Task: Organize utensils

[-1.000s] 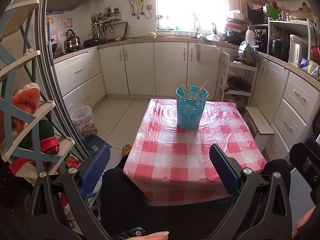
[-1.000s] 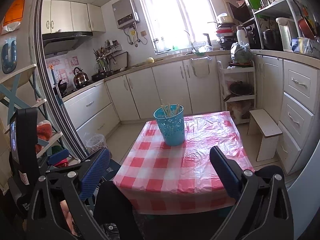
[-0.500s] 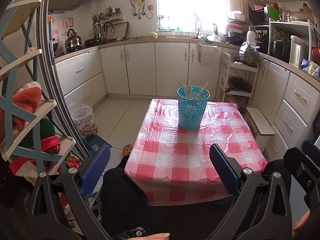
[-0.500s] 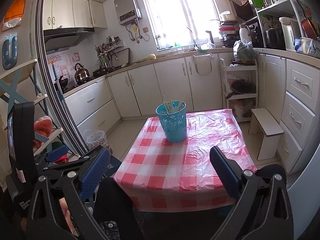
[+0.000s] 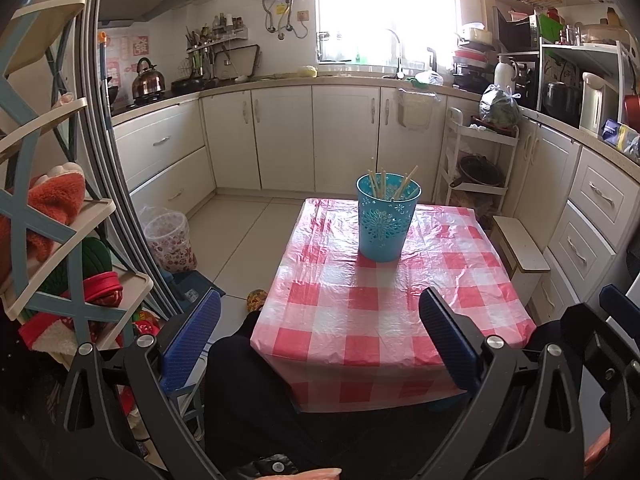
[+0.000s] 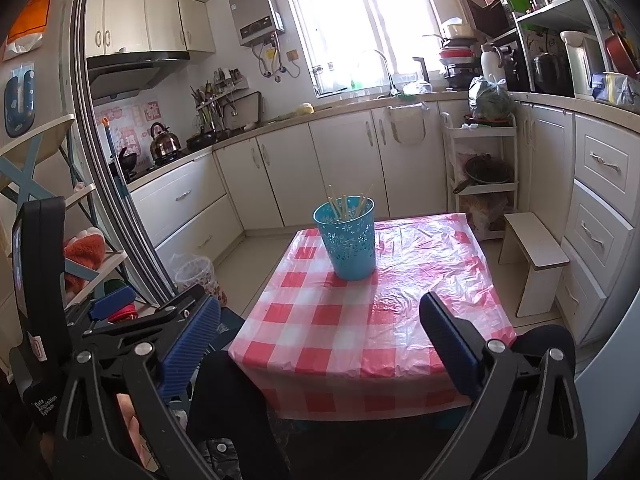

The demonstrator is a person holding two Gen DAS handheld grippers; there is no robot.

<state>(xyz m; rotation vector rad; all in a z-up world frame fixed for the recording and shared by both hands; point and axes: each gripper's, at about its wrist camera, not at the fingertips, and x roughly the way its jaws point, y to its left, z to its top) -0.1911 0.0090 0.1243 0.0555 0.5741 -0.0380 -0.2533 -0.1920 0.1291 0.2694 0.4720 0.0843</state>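
A turquoise perforated utensil holder point(image 5: 385, 220) stands upright toward the far end of the tabletop point(image 5: 384, 312), which is covered with a red-and-white checked plastic cloth. Several pale wooden chopsticks point(image 5: 394, 188) sit inside it, leaning at different angles with their tips rising above the rim; how many there are cannot be told. The rest of the cloth around the holder is wrinkled and glossy.

The left gripper point(image 5: 320, 340) hangs near the front edge of the tabletop, over the person's dark-clothed lap, its jaws spread wide with nothing between them. The right gripper point(image 6: 320, 340) is likewise held back from the holder, jaws wide apart and holding nothing. In the right wrist view the left gripper shows at the left edge, beside the table.

On the floor to the left of the table stands a small wastebasket point(image 5: 170, 240) lined with a clear bag; its contents cannot be made out. A white rolling cart point(image 5: 478, 164) against the cabinets carries a dark pan on its middle tier and a tied bag of greens point(image 5: 500, 106) on top. A low white stool point(image 5: 520, 248) sits right of the table.
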